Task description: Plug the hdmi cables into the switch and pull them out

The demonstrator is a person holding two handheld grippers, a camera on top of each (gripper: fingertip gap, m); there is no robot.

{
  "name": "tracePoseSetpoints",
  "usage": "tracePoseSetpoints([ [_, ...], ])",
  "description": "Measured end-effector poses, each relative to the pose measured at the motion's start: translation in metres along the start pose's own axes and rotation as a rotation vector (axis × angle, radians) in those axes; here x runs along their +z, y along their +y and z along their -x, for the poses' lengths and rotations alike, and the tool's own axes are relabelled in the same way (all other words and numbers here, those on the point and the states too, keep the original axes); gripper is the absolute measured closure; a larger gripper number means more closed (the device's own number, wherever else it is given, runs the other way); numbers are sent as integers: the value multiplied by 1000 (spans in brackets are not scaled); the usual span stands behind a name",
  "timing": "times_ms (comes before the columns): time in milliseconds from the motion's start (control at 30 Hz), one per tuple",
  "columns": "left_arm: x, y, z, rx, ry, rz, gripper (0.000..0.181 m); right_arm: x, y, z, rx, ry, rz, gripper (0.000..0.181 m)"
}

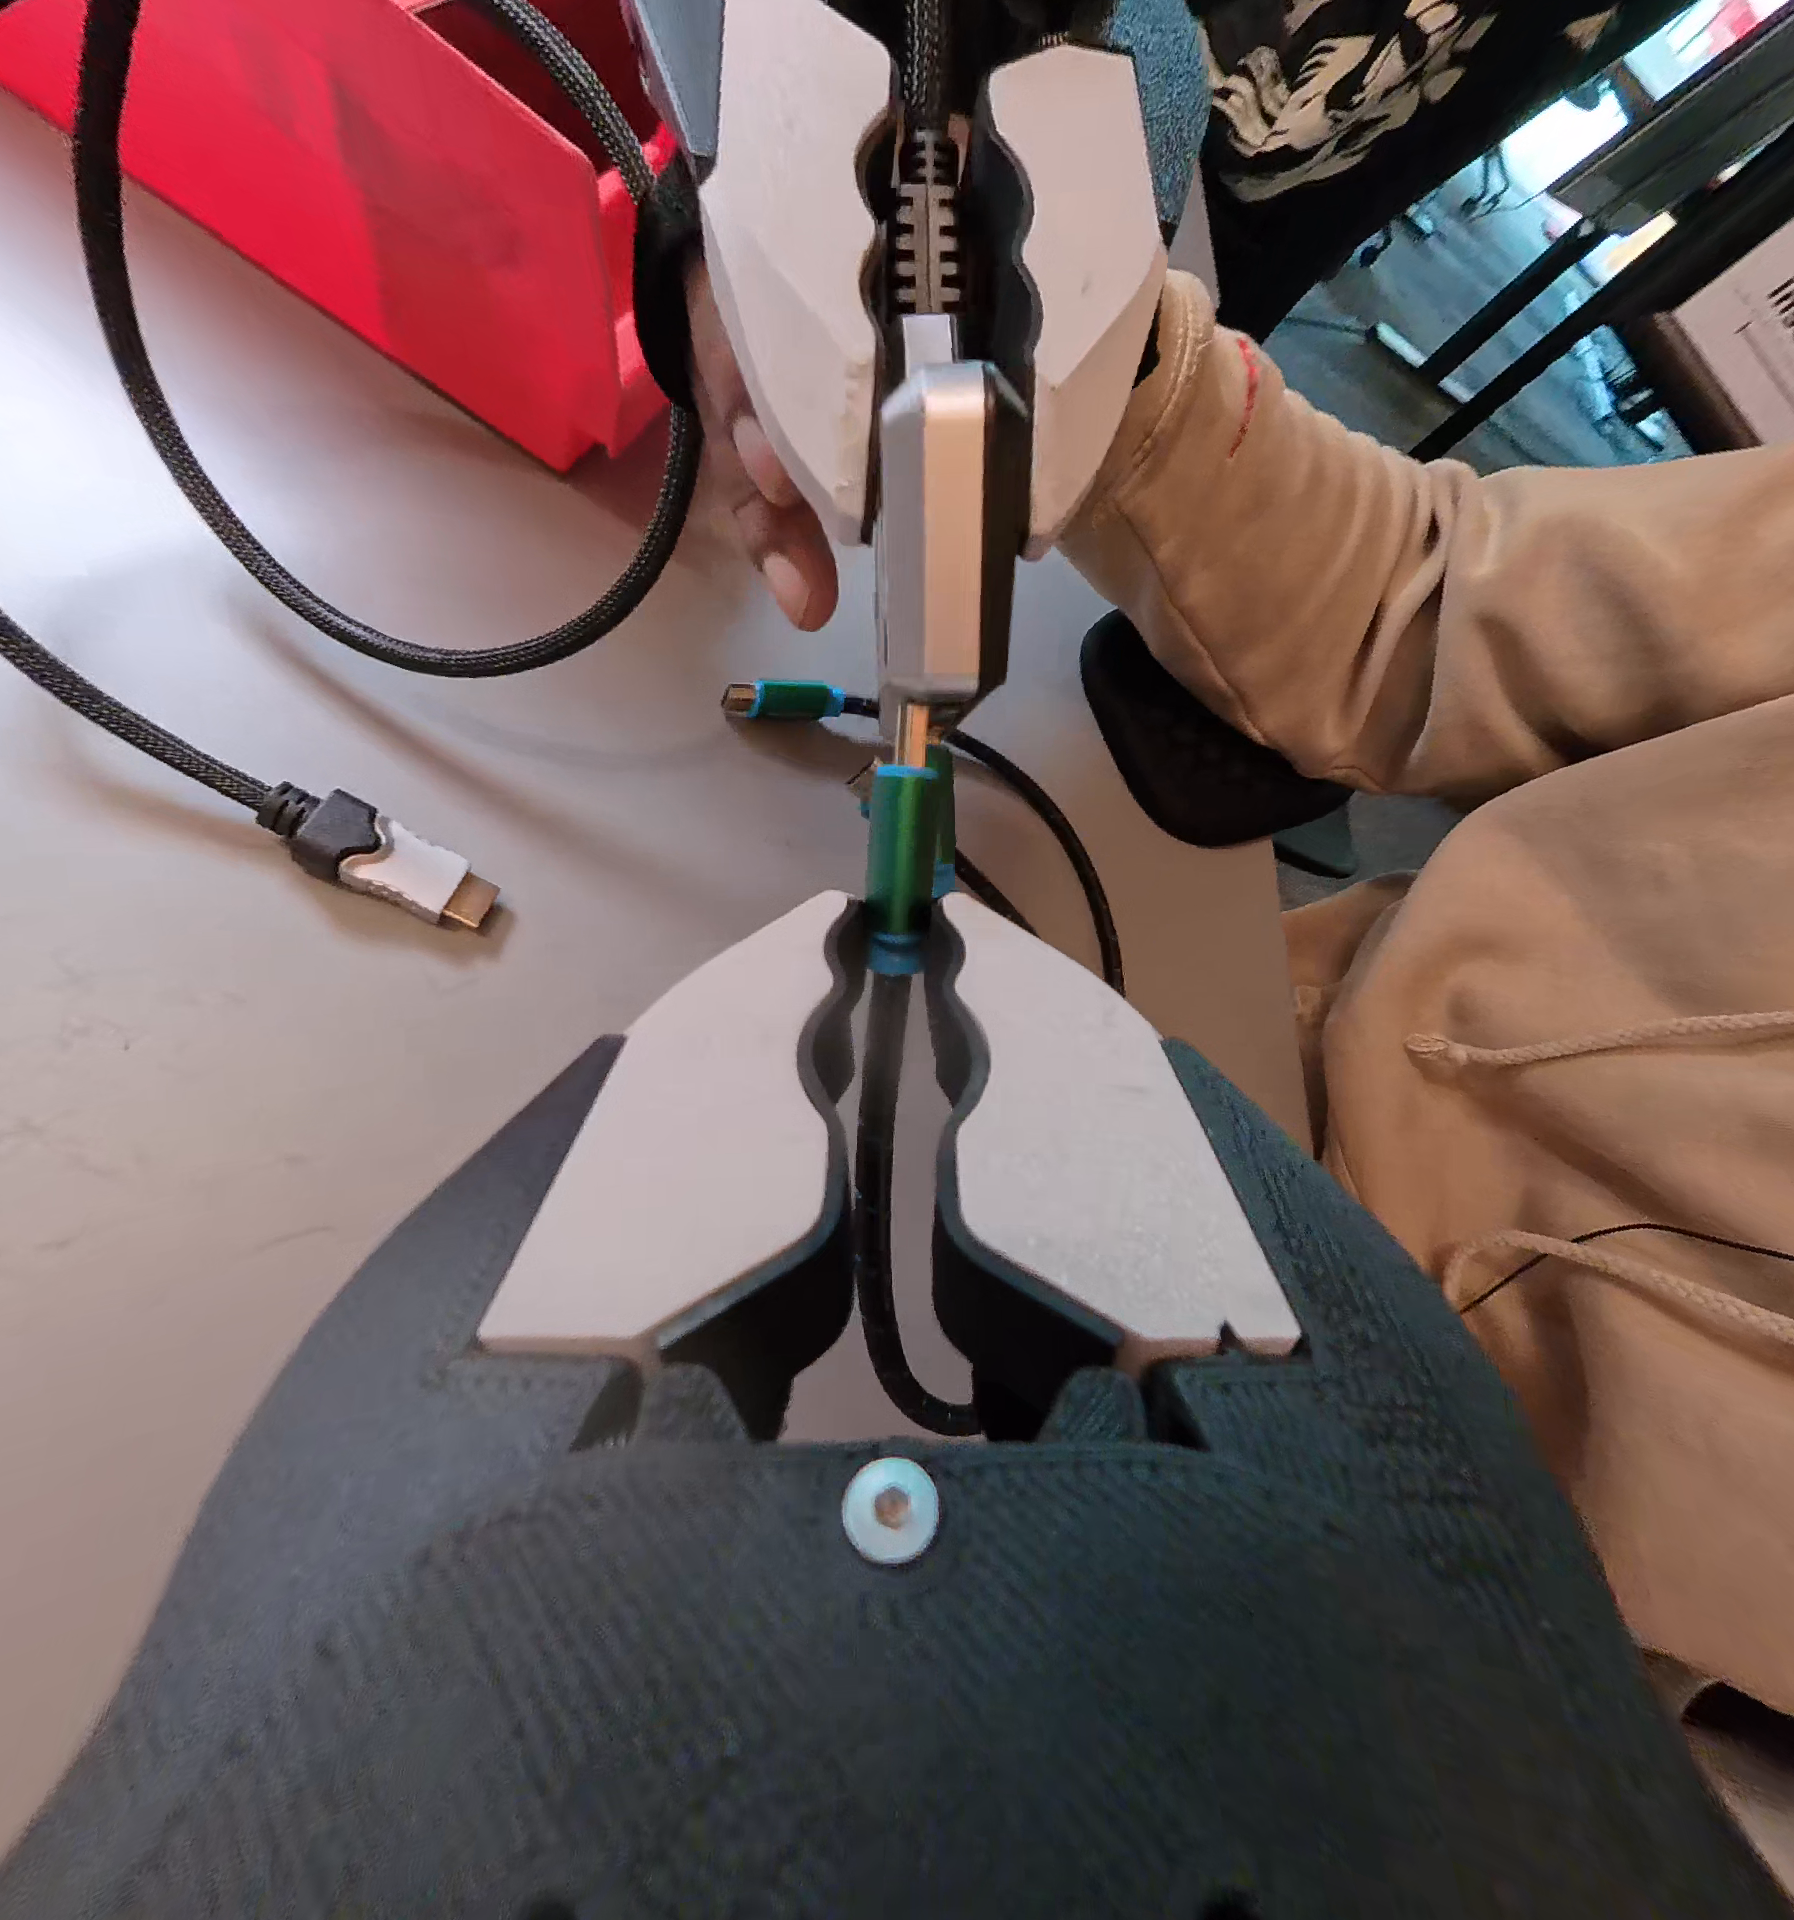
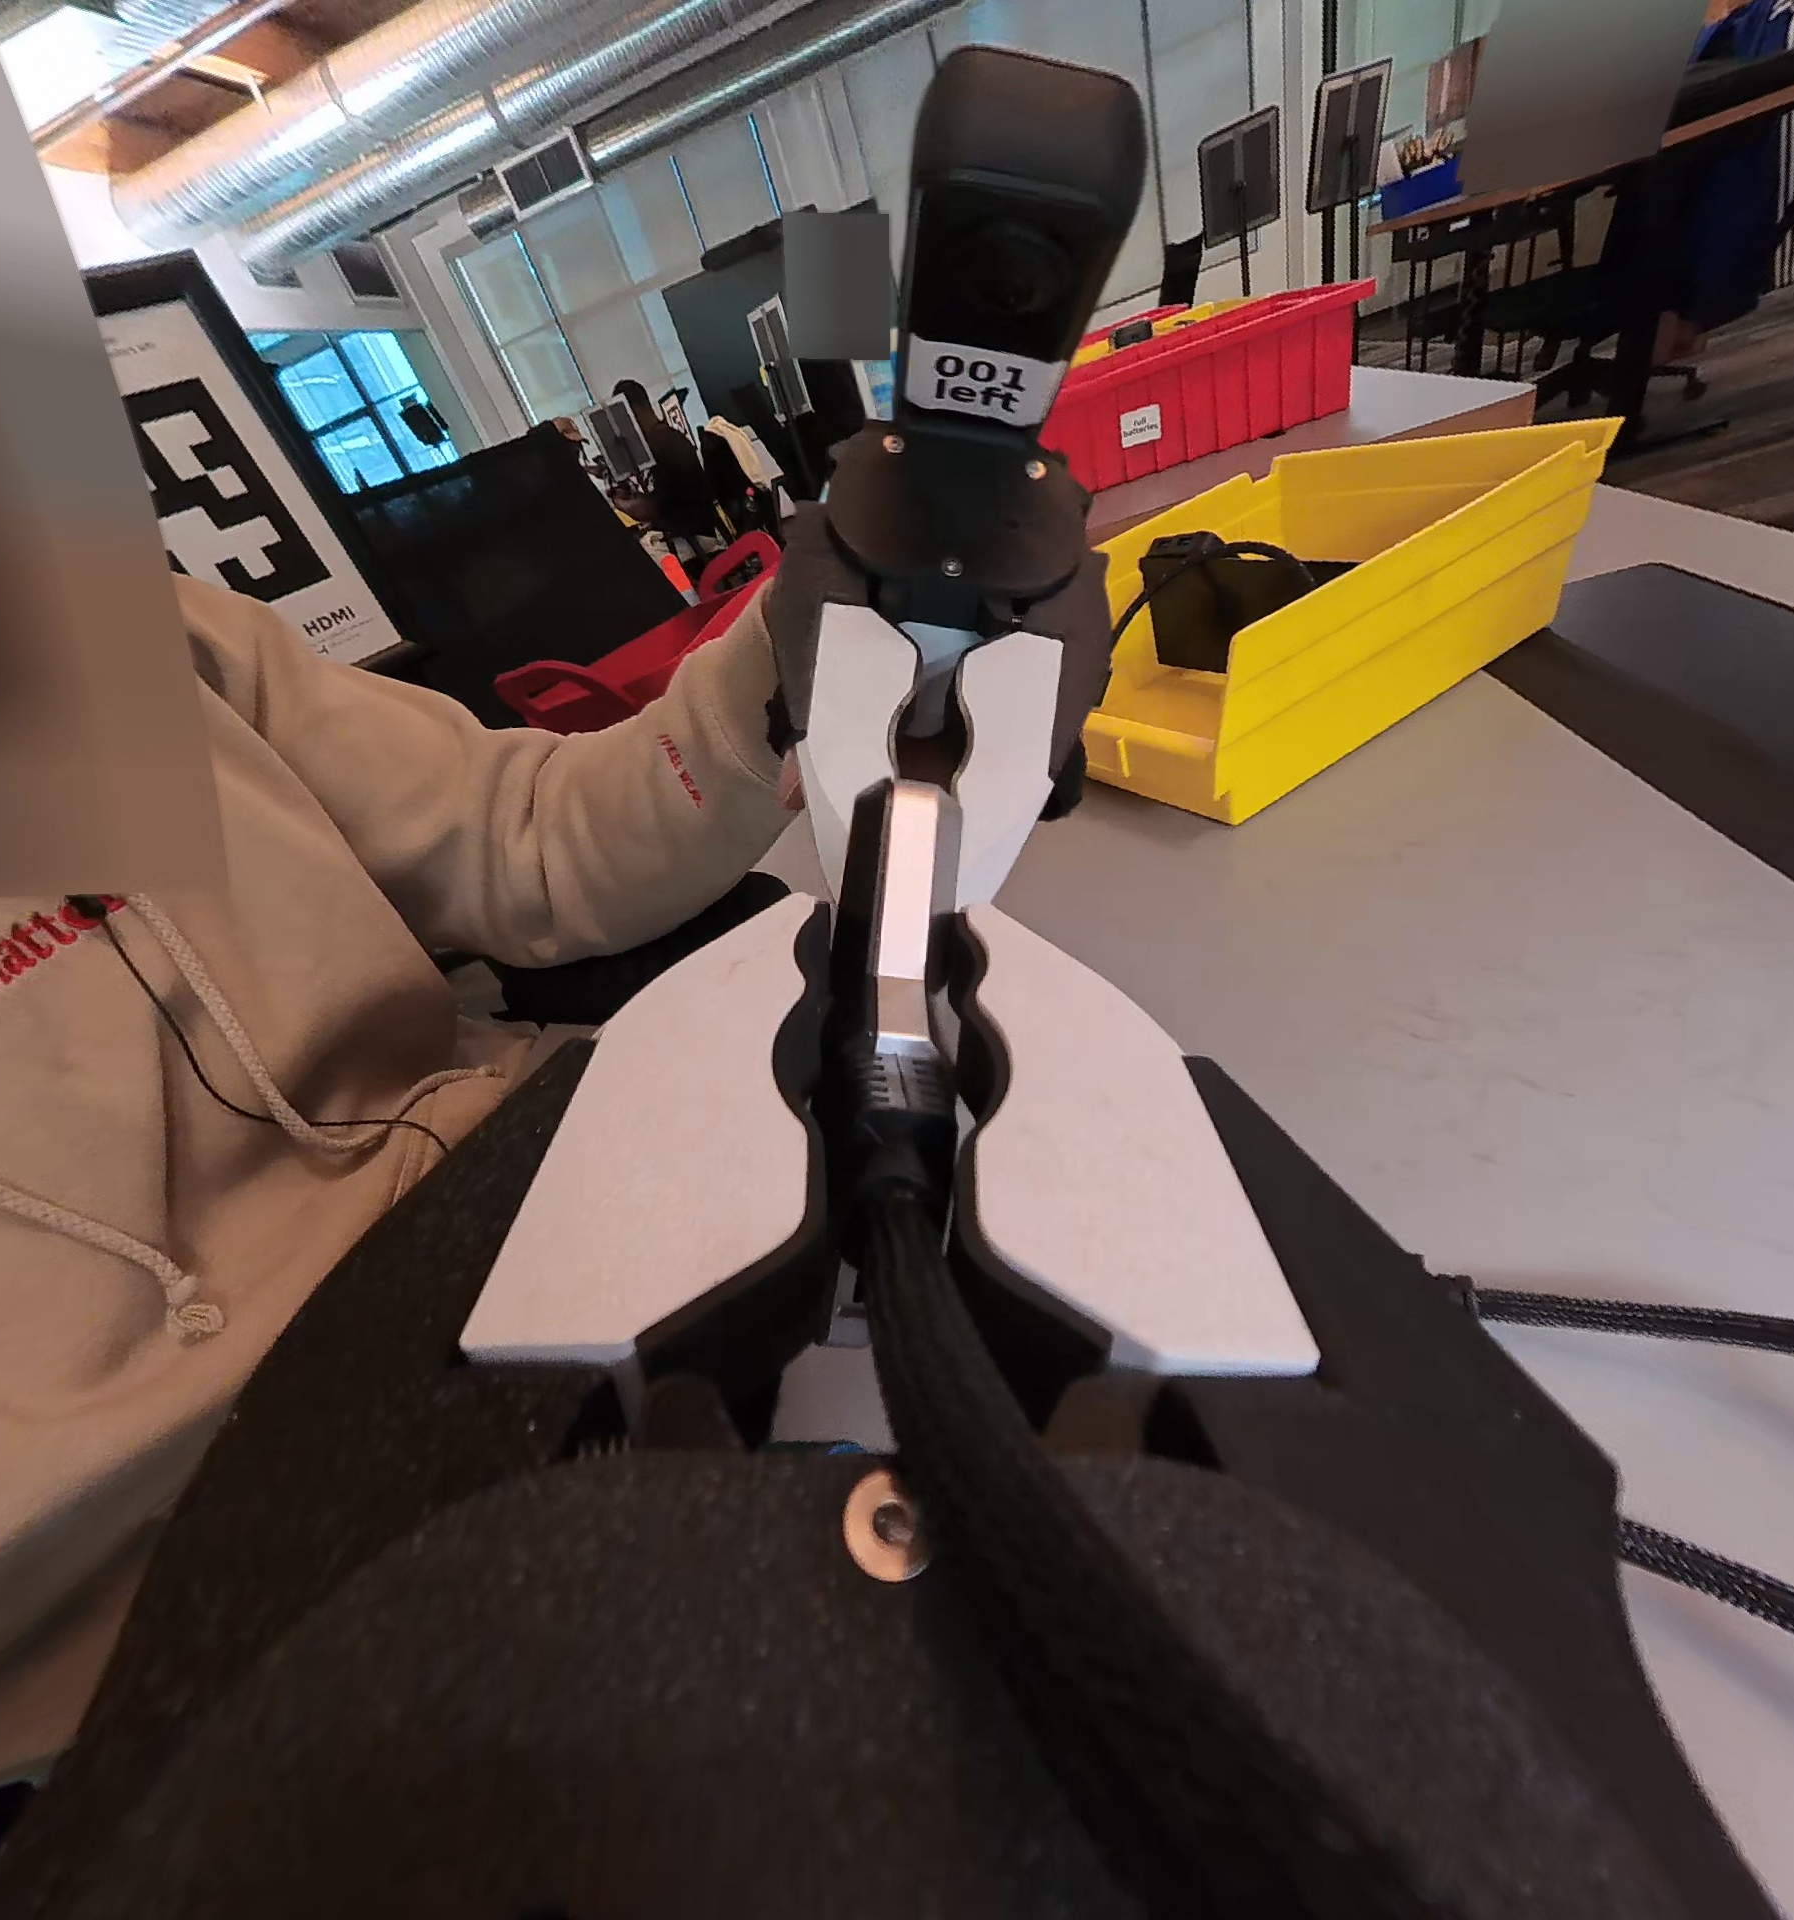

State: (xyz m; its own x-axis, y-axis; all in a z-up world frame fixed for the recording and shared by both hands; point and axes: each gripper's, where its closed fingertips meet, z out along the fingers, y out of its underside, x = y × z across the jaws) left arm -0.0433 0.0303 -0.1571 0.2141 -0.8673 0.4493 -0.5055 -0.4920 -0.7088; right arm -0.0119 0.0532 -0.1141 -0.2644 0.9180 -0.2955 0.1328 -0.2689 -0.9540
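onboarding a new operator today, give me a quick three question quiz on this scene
1. True or false: the left gripper is shut on the green HDMI plug.
2. What does the right gripper hold?
A. the silver switch
B. a yellow bin
C. nothing
3. Fill in: the loose black-and-silver HDMI plug lies on the ____.

Key: 1 true; 2 A; 3 table. The green plug's metal tip meets the switch's end; how deep it sits is unclear.

Grey table (image 2: 1392, 987), ceiling ducts (image 2: 405, 94), windows (image 2: 373, 405)
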Motion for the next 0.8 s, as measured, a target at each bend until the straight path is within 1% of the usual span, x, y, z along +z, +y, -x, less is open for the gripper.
tracePoseSetpoints([
  [100, -1, -2, -7, -8, 60, -22, 170, 0, -2, 1, -10, 1, -6, 160],
  [167, -1, -3, -9, -15, 73, -29, 169, -1, -2, 1, -12, -2, -11, 160],
  [367, -1, -4, -7, -16, 47, -23, 170, 0, -1, 1, -3, 2, -6, 160],
  [500, -1, -8, -5, 10, 31, -51, 170, 1, -2, -3, 7, 37, 2, 160],
  [700, 1, -13, -3, -33, 144, -142, 171, 2, 0, -6, 23, 74, 33, 159],
  [800, 10, -6, -3, -16, 166, -108, 171, 0, 9, -7, 68, 49, 68, 159],
])
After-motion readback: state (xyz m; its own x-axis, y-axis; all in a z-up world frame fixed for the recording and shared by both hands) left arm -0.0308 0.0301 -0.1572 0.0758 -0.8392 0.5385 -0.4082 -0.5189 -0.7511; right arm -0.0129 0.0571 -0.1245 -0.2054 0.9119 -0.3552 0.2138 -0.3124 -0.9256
